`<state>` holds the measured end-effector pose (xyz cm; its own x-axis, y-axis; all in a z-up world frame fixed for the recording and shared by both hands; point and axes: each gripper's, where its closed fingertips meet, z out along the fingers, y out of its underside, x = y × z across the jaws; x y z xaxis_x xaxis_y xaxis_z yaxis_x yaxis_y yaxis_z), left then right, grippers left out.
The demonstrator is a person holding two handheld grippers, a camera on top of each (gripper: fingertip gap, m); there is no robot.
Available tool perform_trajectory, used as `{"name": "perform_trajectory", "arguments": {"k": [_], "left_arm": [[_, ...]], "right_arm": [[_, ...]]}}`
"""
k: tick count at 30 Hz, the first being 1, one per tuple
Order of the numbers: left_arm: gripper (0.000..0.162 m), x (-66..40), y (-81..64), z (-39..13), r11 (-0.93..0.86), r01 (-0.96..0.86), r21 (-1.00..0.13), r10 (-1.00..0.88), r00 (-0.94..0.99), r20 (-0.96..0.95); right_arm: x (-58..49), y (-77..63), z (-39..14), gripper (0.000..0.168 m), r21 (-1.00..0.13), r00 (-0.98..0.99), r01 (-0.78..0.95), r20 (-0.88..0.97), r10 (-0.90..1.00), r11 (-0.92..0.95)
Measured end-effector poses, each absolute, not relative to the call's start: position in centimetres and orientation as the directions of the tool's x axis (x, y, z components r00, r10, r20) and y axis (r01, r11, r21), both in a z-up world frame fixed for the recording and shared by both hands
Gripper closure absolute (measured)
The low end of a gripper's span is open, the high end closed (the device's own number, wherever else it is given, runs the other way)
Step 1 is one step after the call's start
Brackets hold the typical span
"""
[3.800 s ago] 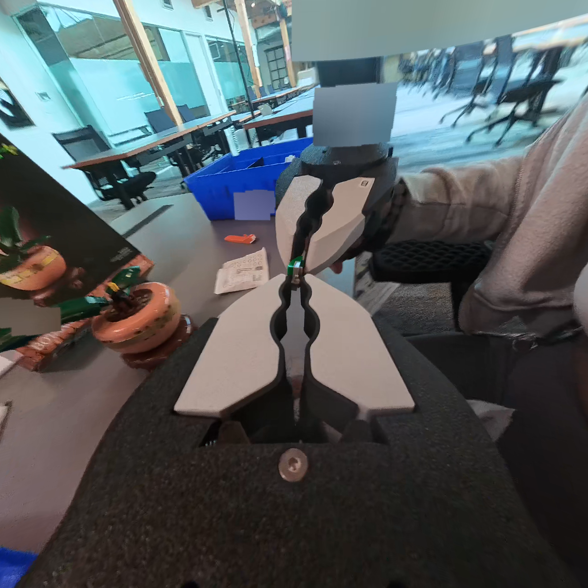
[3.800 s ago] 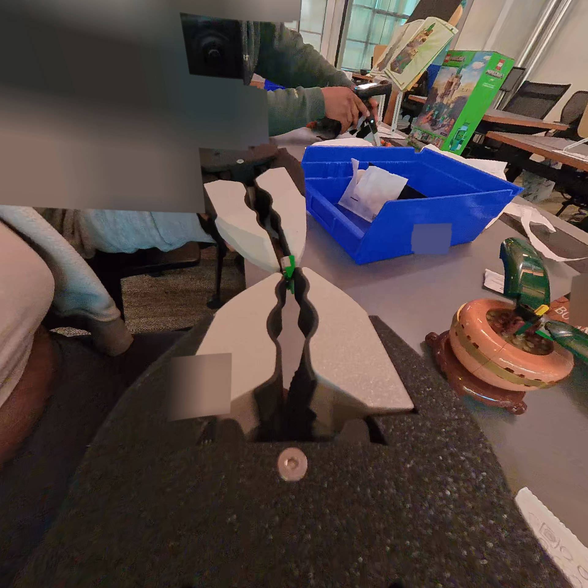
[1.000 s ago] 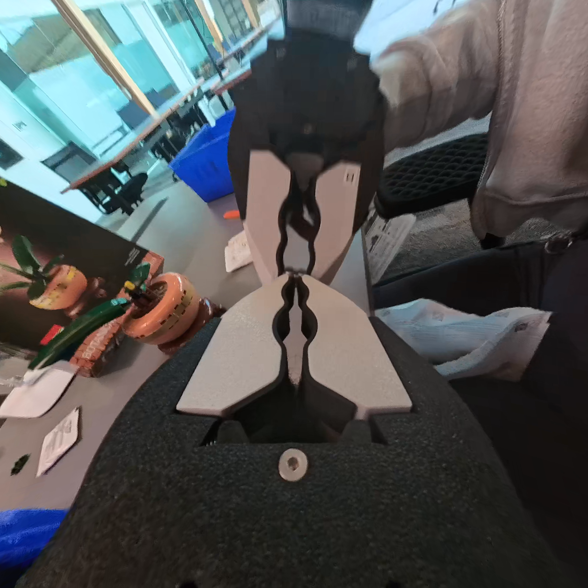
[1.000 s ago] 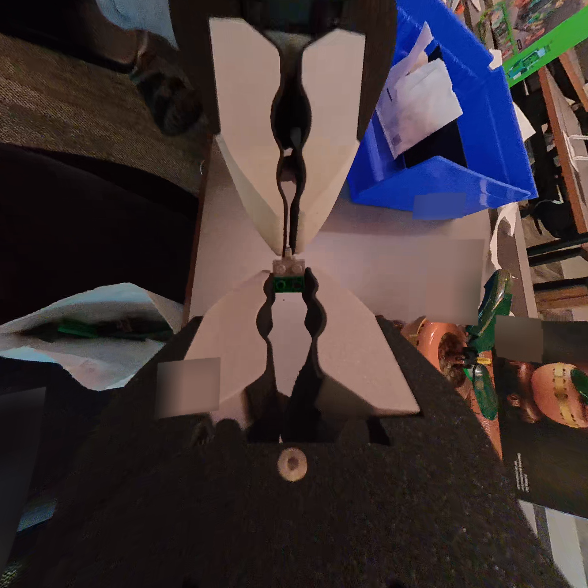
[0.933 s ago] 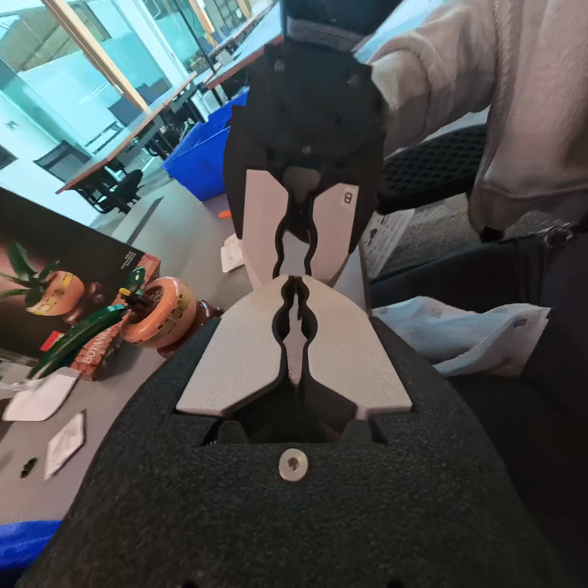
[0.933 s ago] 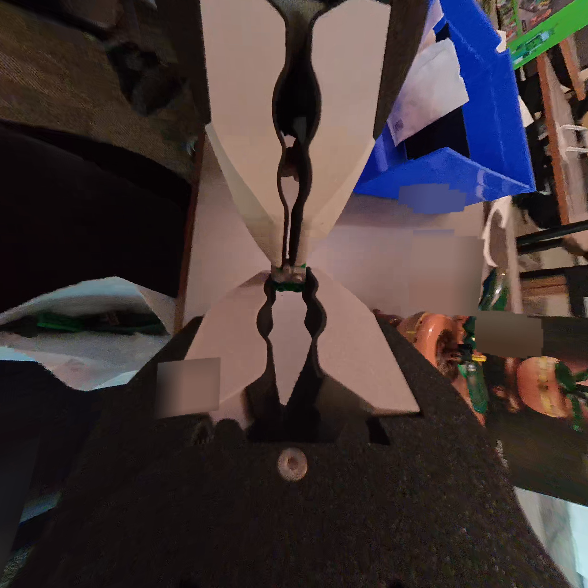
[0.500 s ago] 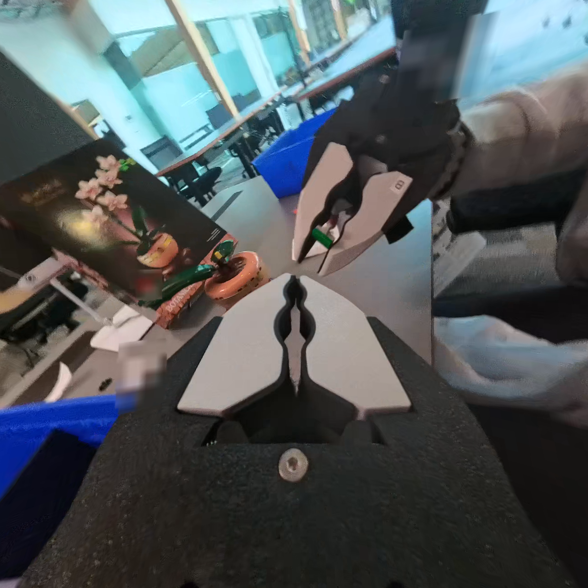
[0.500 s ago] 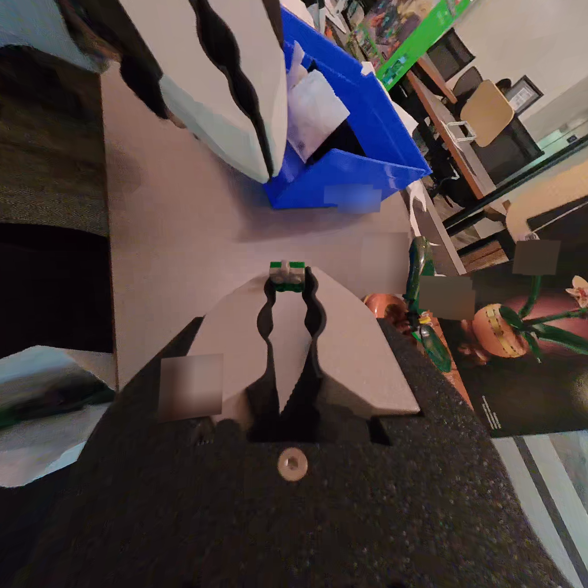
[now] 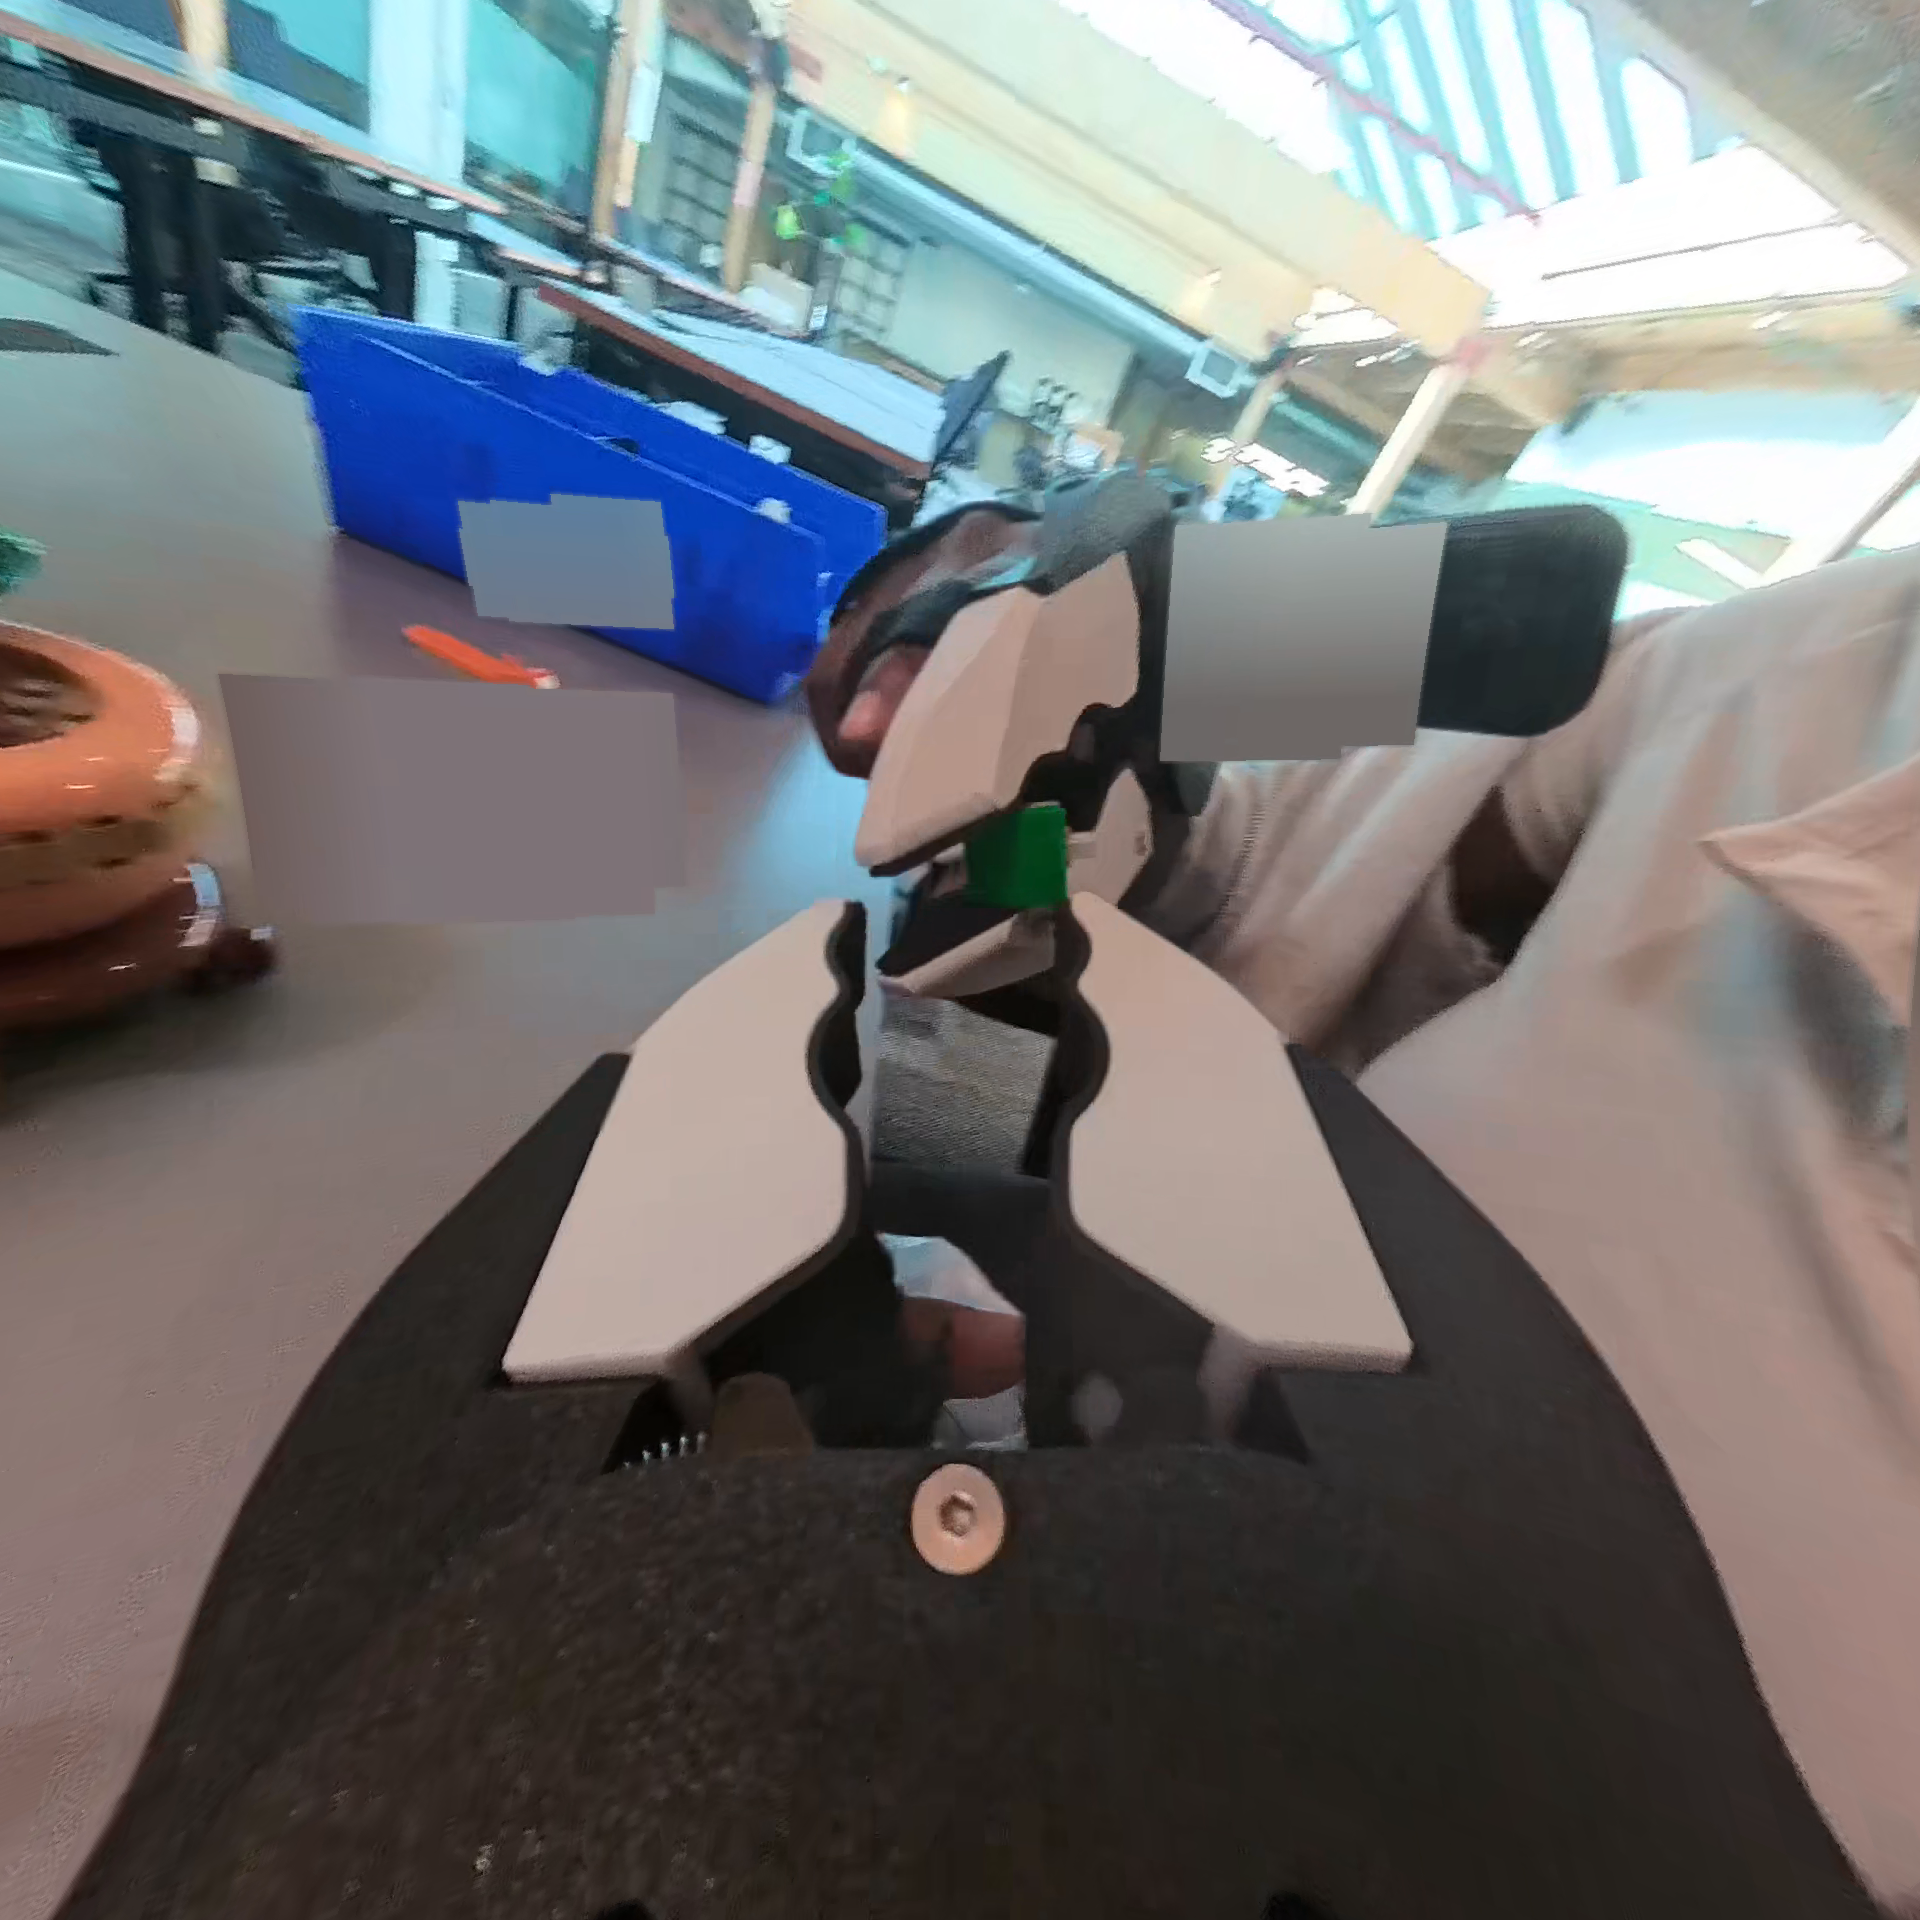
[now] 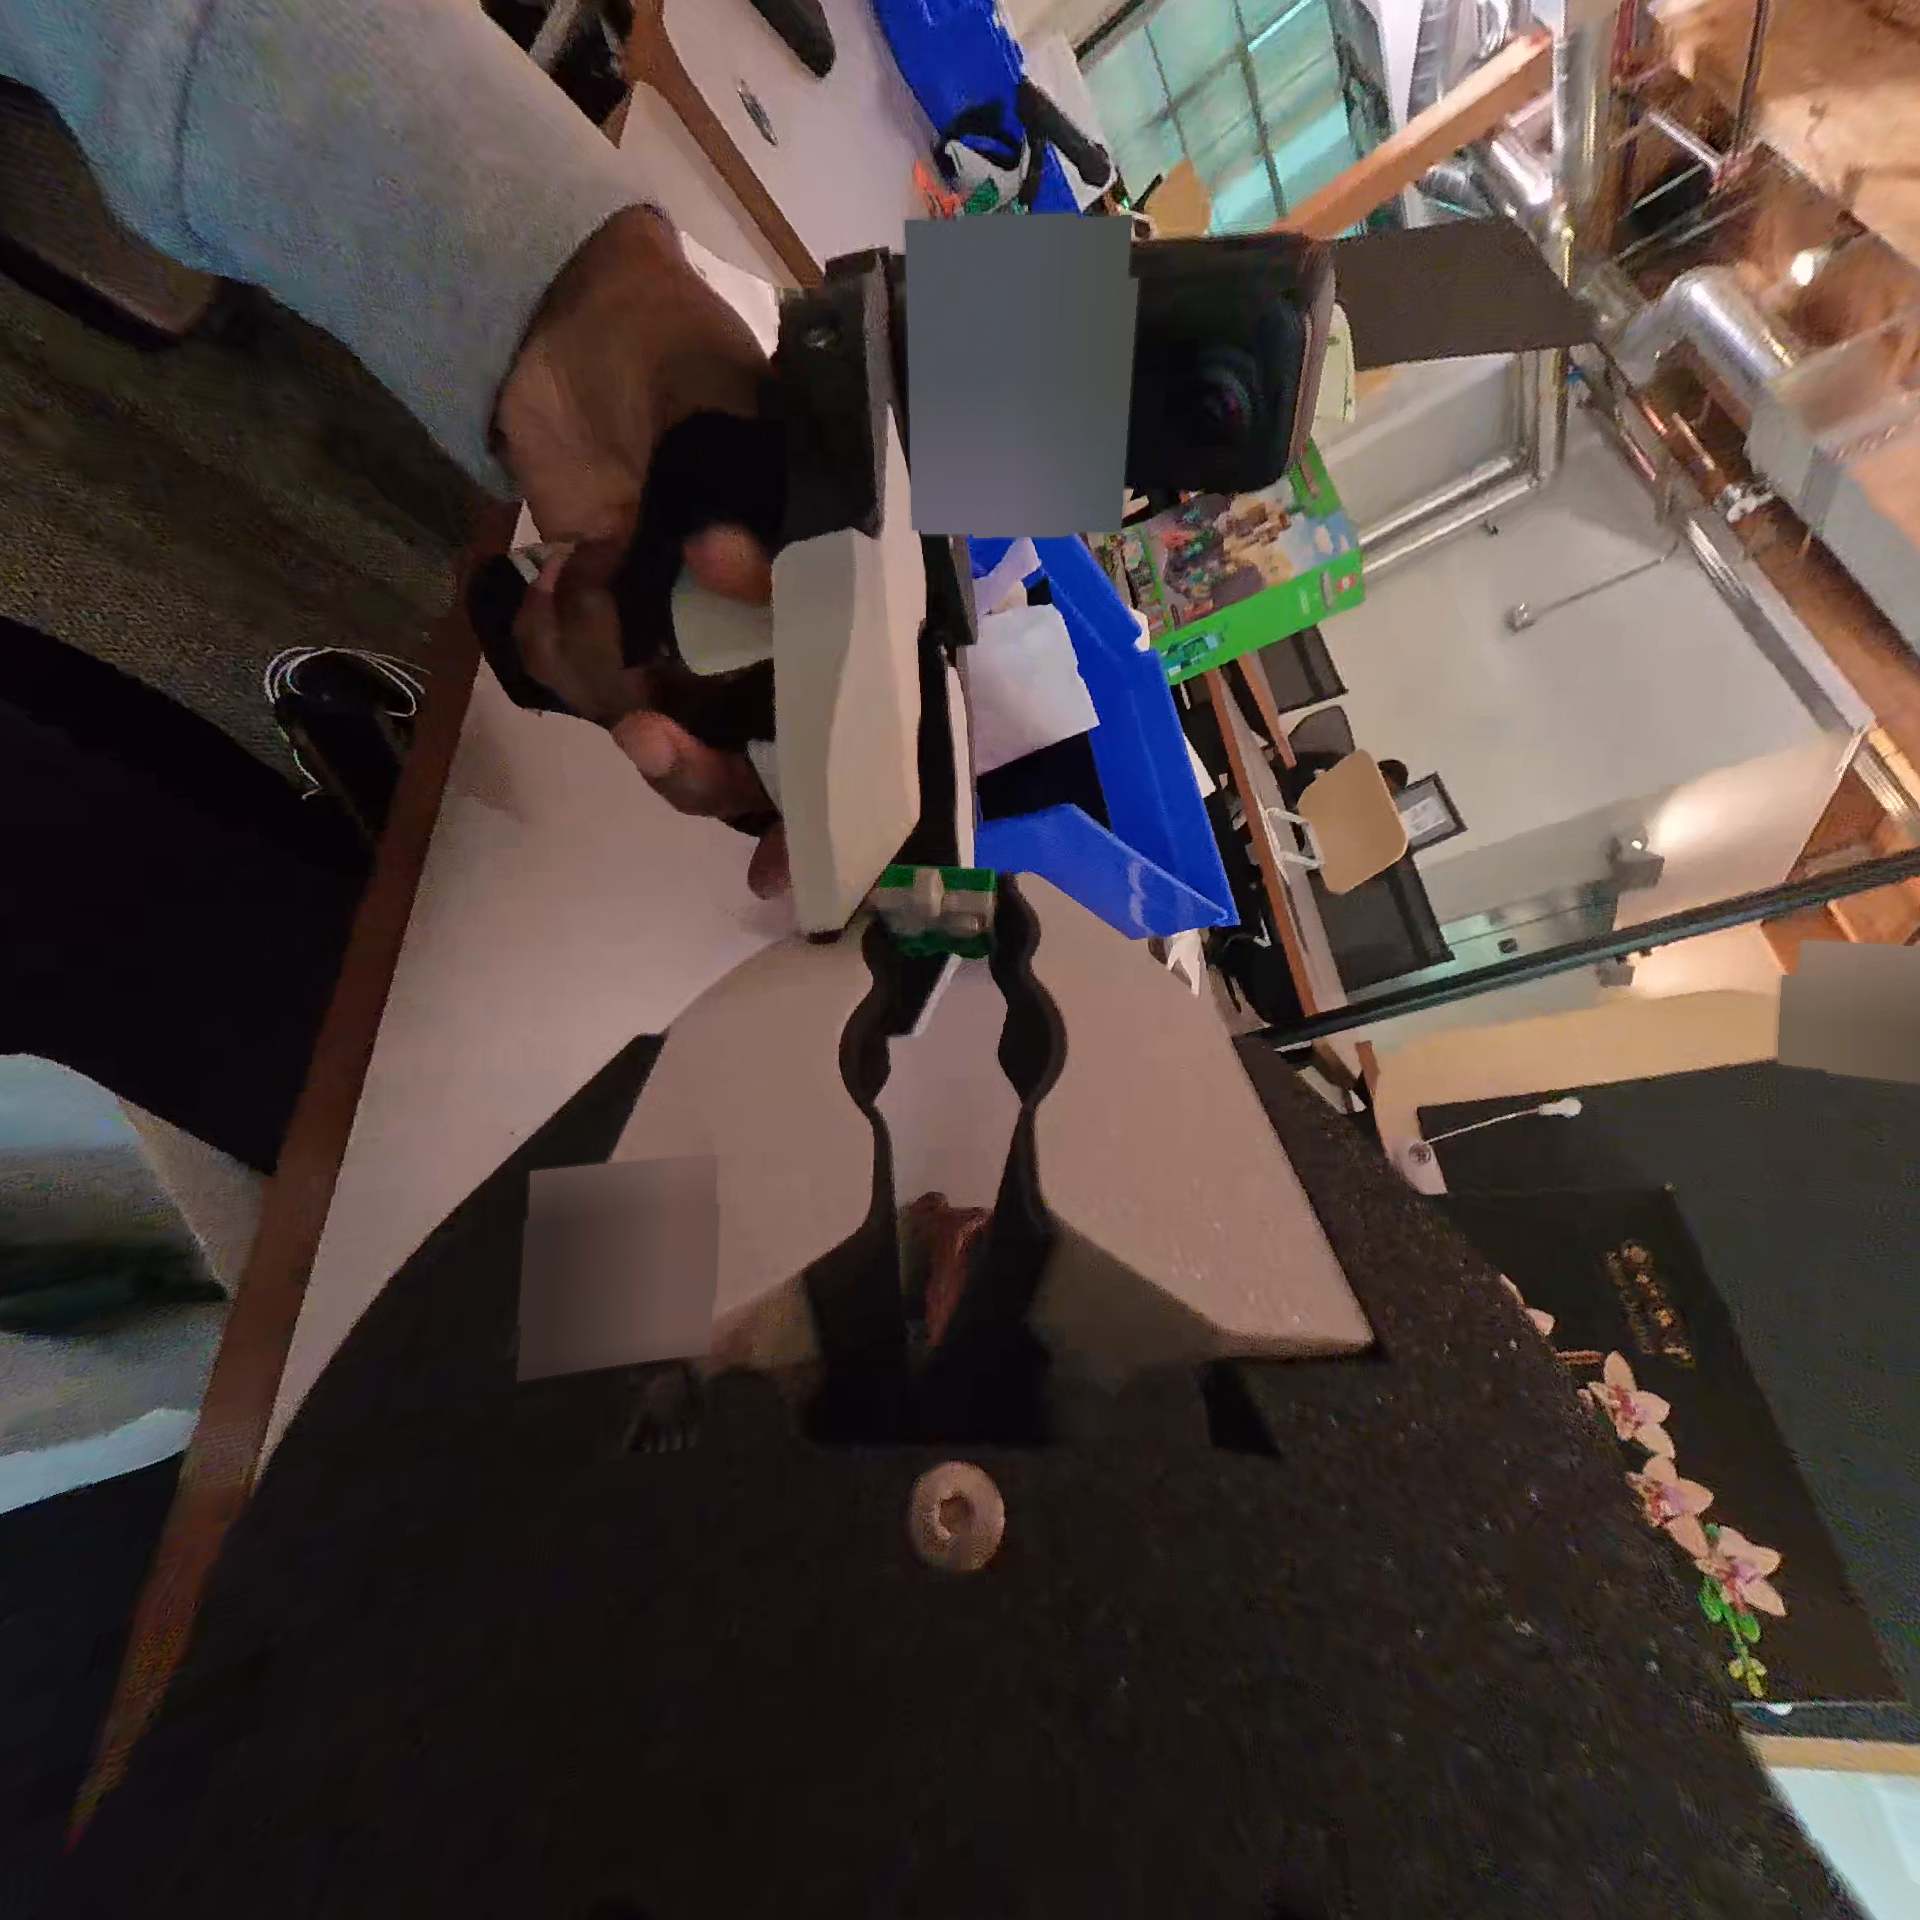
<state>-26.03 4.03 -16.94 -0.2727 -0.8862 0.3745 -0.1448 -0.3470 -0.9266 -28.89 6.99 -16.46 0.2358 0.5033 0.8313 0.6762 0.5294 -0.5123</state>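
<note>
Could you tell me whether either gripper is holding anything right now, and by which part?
The right gripper pinches a small green-and-grey brick piece by its two ends, at the fingertips. The left gripper is open and holds nothing.

My left wrist view looks along its own fingers (image 9: 961,1091) across the grey table (image 9: 260,1195), close up, facing the blue bin (image 9: 582,540) far off. My right wrist view is rolled sideways, equally near. Both share the bin (image 10: 1122,790) and the green brick (image 9: 1018,857).
</note>
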Motion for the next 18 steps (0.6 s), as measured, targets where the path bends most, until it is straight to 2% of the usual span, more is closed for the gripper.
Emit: {"name": "perform_trajectory", "arguments": {"k": [3, 5, 7, 10, 14, 18], "left_arm": [[0.129, -26.3, 3.1, -16.5, -0.401, -0.142, -0.905, -0.833, -0.356, 0.424], [0.116, -26.8, 2.6, -15.7, -0.472, -0.139, -0.870, -0.759, -0.438, 0.482], [0.125, -26.9, 2.7, -15.3, -0.532, -0.135, -0.836, -0.709, -0.468, 0.527], [0.133, -26.8, 2.7, -15.7, -0.521, -0.119, -0.845, -0.725, -0.461, 0.512], [0.140, -27.1, 2.6, -15.4, -0.510, -0.109, -0.853, -0.724, -0.482, 0.494], [0.144, -27.4, 2.2, -14.4, -0.538, -0.059, -0.841, -0.695, -0.533, 0.483]], "right_arm": [[-29.1, 6.5, -16.4, 0.152, -0.494, 0.189, 0.666, 0.837, 0.514, 0.559], [-29.4, 6.2, -16.5, 0.151, -0.468, 0.147, 0.664, 0.846, 0.512, 0.583], [-29.6, 6.2, -16.7, 0.152, -0.450, 0.126, 0.671, 0.852, 0.508, 0.590], [-29.9, 6.1, -17.1, 0.152, -0.431, 0.090, 0.674, 0.854, 0.513, 0.599], [-30.3, 5.7, -16.7, 0.151, -0.465, 0.105, 0.640, 0.841, 0.530, 0.612], [-30.7, 5.2, -15.8, 0.149, -0.551, 0.172, 0.579, 0.803, 0.571, 0.601]]}}
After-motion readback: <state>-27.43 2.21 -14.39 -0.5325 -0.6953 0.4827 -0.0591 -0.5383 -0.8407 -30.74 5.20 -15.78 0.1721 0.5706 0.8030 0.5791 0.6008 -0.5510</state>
